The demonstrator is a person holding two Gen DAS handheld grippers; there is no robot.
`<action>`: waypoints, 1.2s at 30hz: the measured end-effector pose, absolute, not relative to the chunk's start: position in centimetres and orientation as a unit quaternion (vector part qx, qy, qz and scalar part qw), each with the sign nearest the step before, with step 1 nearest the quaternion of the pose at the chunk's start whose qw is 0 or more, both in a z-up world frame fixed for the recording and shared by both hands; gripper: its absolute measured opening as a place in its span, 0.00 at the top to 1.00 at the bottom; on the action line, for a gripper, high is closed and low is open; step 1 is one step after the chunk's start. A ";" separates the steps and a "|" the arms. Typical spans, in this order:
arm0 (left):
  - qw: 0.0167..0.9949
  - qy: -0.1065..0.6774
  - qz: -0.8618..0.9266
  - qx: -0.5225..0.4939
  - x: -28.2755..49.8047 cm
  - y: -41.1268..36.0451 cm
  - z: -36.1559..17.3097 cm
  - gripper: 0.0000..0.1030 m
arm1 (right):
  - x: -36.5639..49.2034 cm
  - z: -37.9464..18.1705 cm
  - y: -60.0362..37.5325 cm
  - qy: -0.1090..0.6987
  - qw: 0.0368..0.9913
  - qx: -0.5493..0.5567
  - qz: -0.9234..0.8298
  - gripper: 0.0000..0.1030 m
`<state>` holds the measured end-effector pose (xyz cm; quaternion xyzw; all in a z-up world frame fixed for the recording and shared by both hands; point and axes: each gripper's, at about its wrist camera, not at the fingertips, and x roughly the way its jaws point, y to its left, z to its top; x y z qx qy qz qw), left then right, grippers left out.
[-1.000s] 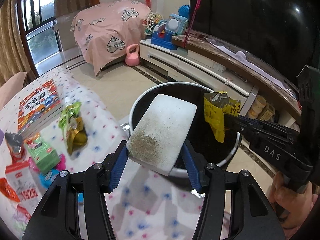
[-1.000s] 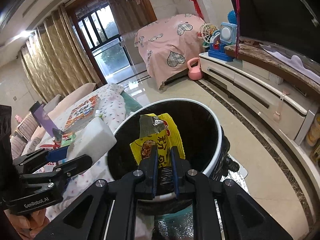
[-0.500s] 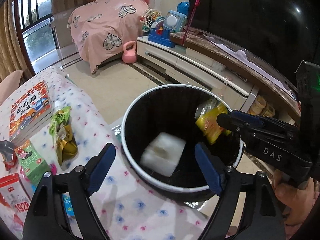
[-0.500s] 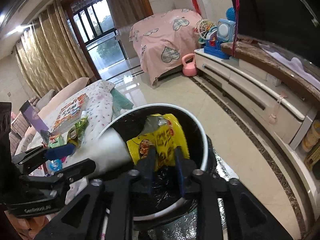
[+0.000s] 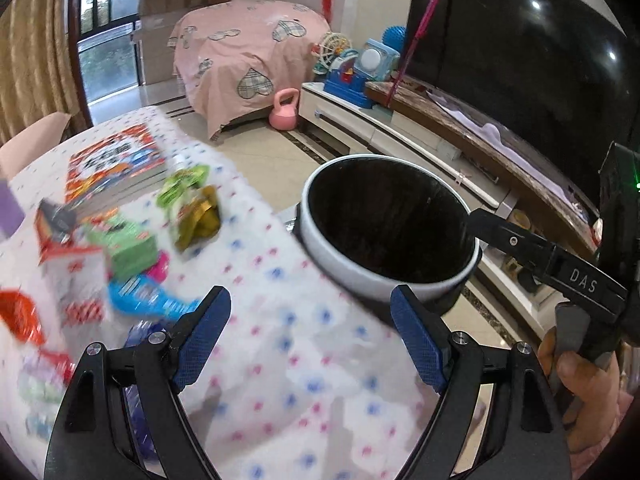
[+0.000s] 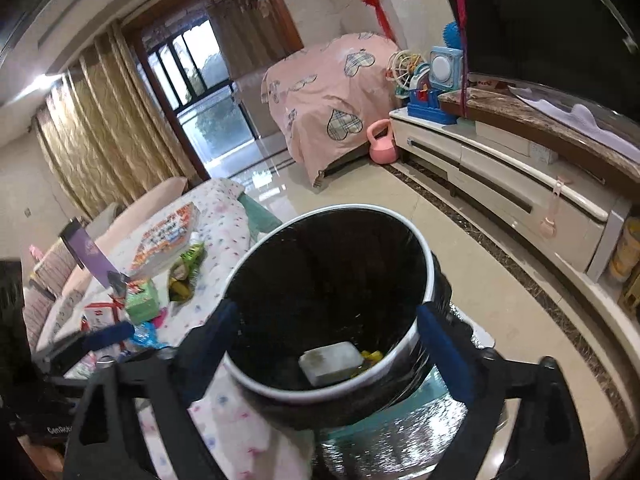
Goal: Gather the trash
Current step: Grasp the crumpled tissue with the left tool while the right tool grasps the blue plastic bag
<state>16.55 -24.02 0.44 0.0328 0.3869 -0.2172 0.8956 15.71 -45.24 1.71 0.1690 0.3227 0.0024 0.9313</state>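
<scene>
A round bin (image 5: 340, 254) with a white rim and black liner stands beside the dotted table; it also shows in the right wrist view (image 6: 428, 264). Inside lie a white sponge block (image 6: 330, 362) and a yellow wrapper (image 6: 372, 356). My left gripper (image 5: 310, 340) is open and empty over the table edge next to the bin. My right gripper (image 6: 324, 348) is open and empty over the bin mouth. On the table lie a green-gold pouch (image 5: 194, 208), a green carton (image 5: 128, 246), a blue wrapper (image 5: 148, 300) and a red wrapper (image 5: 20, 318).
A picture book (image 5: 114, 166) lies at the table's far end. A white TV cabinet (image 6: 500, 188) with a large dark TV (image 5: 520, 64) runs along the right. A pink kettlebell (image 5: 284, 112) and a pink covered sofa (image 5: 248, 60) stand beyond on the tiled floor.
Both grippers opened. The sponge block dropped from my left gripper and the yellow wrapper from my right into the bin. My left gripper swung left toward the table.
</scene>
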 end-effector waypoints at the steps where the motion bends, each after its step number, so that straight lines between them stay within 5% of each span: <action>1: 0.897 0.386 -0.216 0.028 16.0 -23.3 0.5 0.18 | 15.2 1.8 -44.8 0.319 0.931 0.174 0.003 0.07; 36: 0.912 0.392 -0.078 -0.093 9.3 -3.0 -1.8 0.17 | 11.3 0.0 -24.9 0.365 0.904 0.151 0.163 0.02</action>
